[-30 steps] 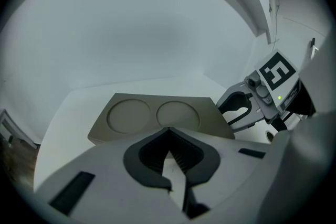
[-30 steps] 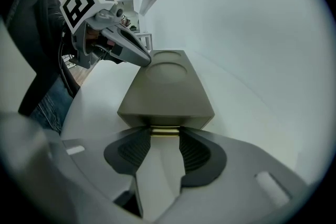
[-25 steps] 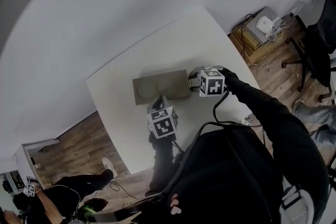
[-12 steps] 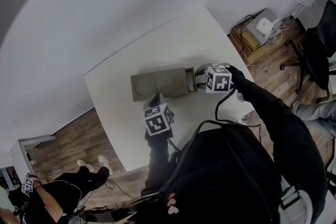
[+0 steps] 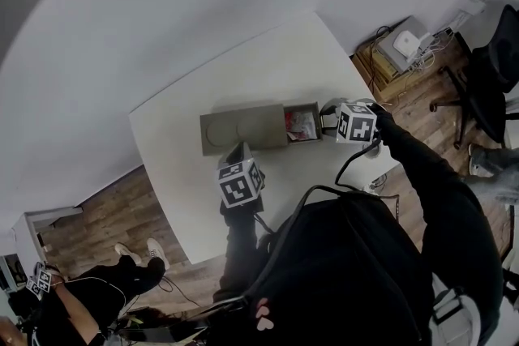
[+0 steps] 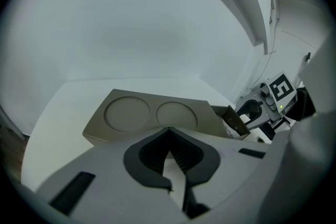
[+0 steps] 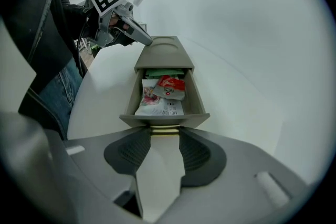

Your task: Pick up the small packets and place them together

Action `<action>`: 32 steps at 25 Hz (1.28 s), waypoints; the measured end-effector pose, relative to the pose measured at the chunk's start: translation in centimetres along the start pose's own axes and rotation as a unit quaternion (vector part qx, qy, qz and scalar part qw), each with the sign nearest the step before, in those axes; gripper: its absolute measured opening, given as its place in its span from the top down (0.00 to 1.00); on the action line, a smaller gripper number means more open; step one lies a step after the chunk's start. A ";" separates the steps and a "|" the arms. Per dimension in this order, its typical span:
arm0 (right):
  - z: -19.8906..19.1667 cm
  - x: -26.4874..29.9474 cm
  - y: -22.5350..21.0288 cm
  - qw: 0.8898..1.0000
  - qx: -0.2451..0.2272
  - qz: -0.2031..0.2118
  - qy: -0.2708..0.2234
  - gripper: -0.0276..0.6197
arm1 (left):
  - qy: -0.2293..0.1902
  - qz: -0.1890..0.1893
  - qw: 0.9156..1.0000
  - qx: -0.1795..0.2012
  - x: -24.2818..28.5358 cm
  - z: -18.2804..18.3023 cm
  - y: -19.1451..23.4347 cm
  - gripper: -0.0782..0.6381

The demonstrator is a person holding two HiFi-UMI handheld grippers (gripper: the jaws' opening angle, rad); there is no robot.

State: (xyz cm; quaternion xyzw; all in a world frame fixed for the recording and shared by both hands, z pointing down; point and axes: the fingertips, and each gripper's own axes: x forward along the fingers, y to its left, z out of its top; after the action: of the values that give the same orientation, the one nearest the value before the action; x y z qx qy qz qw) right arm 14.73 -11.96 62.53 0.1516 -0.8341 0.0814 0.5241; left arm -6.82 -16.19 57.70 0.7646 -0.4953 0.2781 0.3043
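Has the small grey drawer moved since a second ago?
Yes. The grey drawer slid right, out of the flat grey box, right gripper pulling.

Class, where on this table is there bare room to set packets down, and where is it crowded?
Free: the broad table strip beyond the box, and the patch past its closed end. Crowded: the near side, with the left gripper at the box and the right gripper clamping the drawer handle; packets lie in the drawer.

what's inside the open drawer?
A red packet overlapping a white printed packet, a green item behind them. The back of the drawer is hidden inside the box; anything beneath the packets is covered.
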 end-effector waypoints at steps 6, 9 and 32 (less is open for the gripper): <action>-2.6 -1.0 0.2 1.000 0.008 -0.007 0.013 0.71 | -0.001 0.004 1.000 0.001 0.0 -0.2 -0.3 0.89; -3.5 -1.5 0.0 1.000 0.014 -0.009 0.021 0.71 | 0.000 0.003 1.000 -0.002 0.0 -0.2 0.0 0.89; -10.8 -4.2 -0.4 0.995 0.051 -0.033 0.081 0.71 | 0.000 0.002 1.000 -0.004 0.0 0.1 0.1 0.89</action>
State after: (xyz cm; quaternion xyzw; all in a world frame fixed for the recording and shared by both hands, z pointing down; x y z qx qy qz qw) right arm 25.72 -8.43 63.43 0.1985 -0.7781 0.1182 0.5841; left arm -6.93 -16.30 57.70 0.7626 -0.4975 0.2770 0.3069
